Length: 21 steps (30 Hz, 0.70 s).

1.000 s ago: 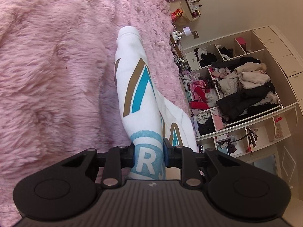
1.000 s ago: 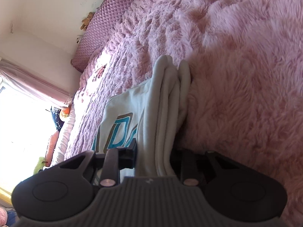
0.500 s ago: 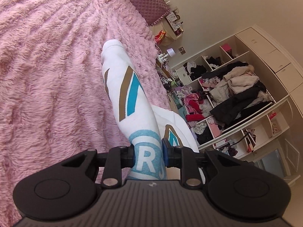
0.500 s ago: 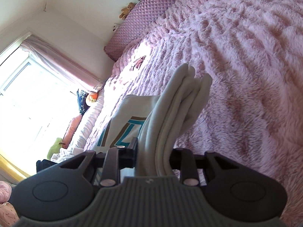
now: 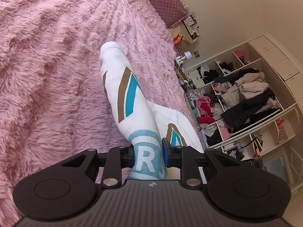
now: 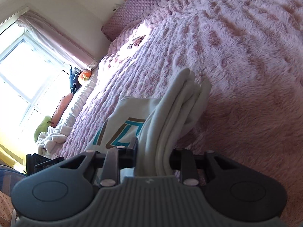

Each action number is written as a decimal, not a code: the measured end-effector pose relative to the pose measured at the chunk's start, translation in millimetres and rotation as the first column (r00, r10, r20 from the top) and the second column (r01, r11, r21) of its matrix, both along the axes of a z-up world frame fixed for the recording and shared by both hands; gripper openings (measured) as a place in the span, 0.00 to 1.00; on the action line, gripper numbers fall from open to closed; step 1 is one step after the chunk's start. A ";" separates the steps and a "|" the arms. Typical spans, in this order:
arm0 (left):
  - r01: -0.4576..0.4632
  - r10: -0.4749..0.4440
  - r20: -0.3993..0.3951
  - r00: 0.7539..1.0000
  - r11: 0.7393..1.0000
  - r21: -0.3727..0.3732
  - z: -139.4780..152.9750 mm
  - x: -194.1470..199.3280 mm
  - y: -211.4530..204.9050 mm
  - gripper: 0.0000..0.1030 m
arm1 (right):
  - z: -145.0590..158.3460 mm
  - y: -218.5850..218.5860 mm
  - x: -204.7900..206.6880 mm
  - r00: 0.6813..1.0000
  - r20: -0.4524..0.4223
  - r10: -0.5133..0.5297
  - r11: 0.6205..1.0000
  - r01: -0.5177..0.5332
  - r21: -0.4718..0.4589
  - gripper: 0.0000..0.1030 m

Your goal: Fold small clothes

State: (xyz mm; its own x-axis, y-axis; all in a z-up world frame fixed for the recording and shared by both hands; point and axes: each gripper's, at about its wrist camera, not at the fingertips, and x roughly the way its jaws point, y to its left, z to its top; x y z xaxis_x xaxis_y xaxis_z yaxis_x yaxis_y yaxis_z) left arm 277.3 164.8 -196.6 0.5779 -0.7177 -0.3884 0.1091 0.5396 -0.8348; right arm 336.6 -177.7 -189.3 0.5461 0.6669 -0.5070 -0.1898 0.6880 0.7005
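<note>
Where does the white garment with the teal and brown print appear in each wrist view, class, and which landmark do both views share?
Left wrist view: the white garment runs from bottom centre up to mid-frame, clamped in the left hand-held gripper.
Right wrist view: the same garment rises from bottom centre, bunched in the right hand-held gripper.
Shared landmark: the quilted purple headboard cushion.

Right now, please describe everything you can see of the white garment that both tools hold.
The white garment looks like soft knit cloth with teal and brown printed stripes and a light blue ring around a white letter R. It is bunched into thick folds. The left tool is shut on the printed end; the right tool is shut on a plain layered bundle. It hangs above the pink furry blanket; whether it touches it is unclear.
</note>
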 end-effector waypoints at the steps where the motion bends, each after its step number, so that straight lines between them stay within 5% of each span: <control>1: 0.002 -0.002 -0.009 1.000 1.000 -0.003 -7.3 0.8 0.0 0.26 | -6.6 -0.7 -0.6 1.000 -0.009 -0.003 1.000 0.003 -0.004 0.21; 11: 0.001 -0.004 -0.103 0.995 1.000 -0.029 -65.2 7.5 8.1 0.31 | -74.6 -29.6 -3.0 0.996 -0.082 -0.035 0.998 0.038 0.041 0.28; 15: 0.005 -0.004 -0.094 0.996 1.000 0.007 -51.8 5.0 16.7 0.34 | -82.6 -43.8 -7.2 0.996 -0.075 -0.042 0.996 0.047 0.069 0.36; 21: -0.026 0.019 0.033 0.999 0.979 0.202 3.6 -5.8 28.6 0.34 | -52.0 -67.7 -18.8 0.995 0.026 -0.100 0.995 0.100 0.001 0.40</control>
